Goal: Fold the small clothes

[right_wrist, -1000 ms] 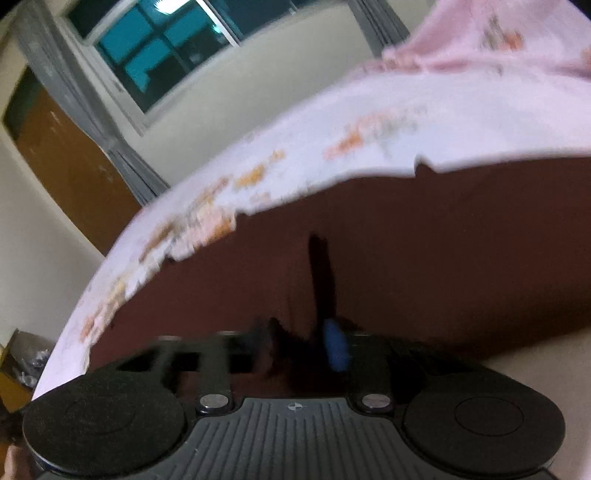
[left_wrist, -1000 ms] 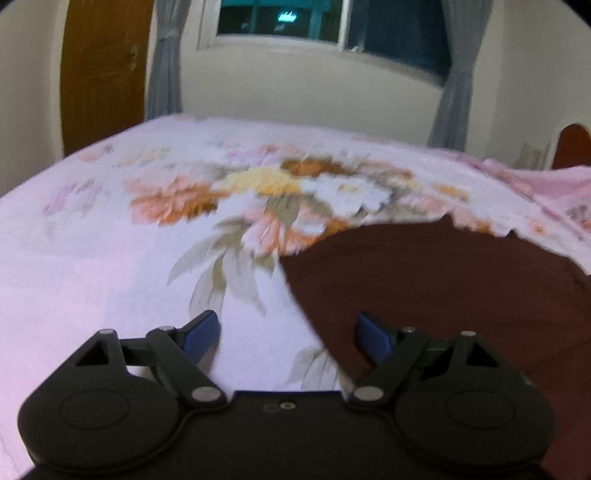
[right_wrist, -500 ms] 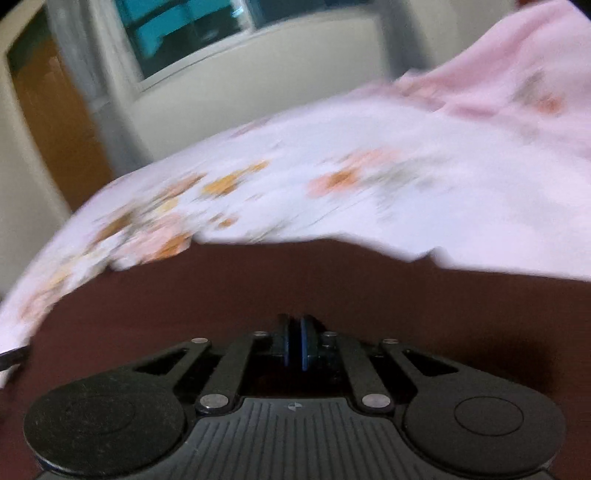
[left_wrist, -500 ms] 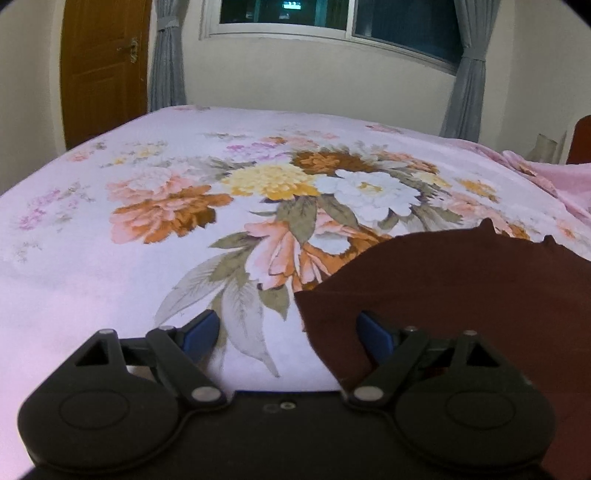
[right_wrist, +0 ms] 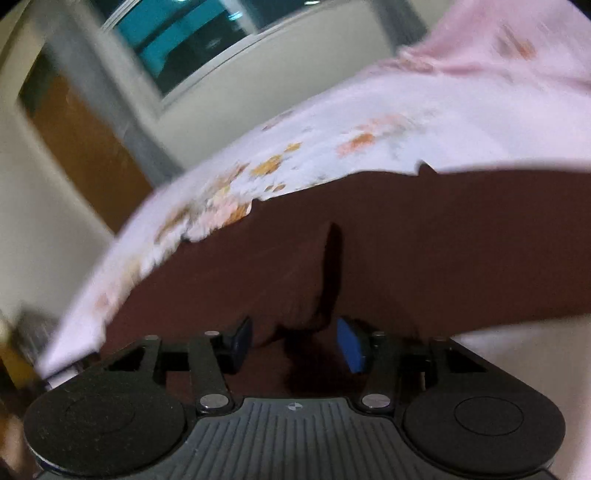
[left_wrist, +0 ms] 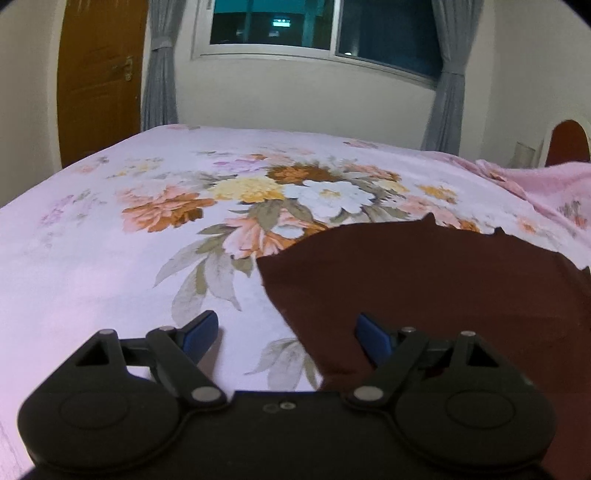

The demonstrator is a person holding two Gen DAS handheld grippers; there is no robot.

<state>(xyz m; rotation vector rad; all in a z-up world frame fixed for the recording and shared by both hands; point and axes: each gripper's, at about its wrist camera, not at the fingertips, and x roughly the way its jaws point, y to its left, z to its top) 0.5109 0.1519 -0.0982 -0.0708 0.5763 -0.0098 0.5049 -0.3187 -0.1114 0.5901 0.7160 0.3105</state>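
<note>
A dark maroon garment lies flat on the floral bed sheet, filling the right half of the left wrist view. My left gripper is open, low over the garment's near left edge, with the right finger over the cloth and the left finger over bare sheet. In the right wrist view the same garment spreads ahead with a raised fold of cloth running up from between the fingers. My right gripper is open, with that bunched fold lying loose between its jaws.
The bed runs back to a wall with a window, grey curtains and a wooden door at the left. A crumpled pink blanket and a headboard lie at the right.
My right gripper was shut half a second ago and now stands open, tilted, with a fold of cloth between the fingers. My left gripper stays open and has drawn back slightly.
</note>
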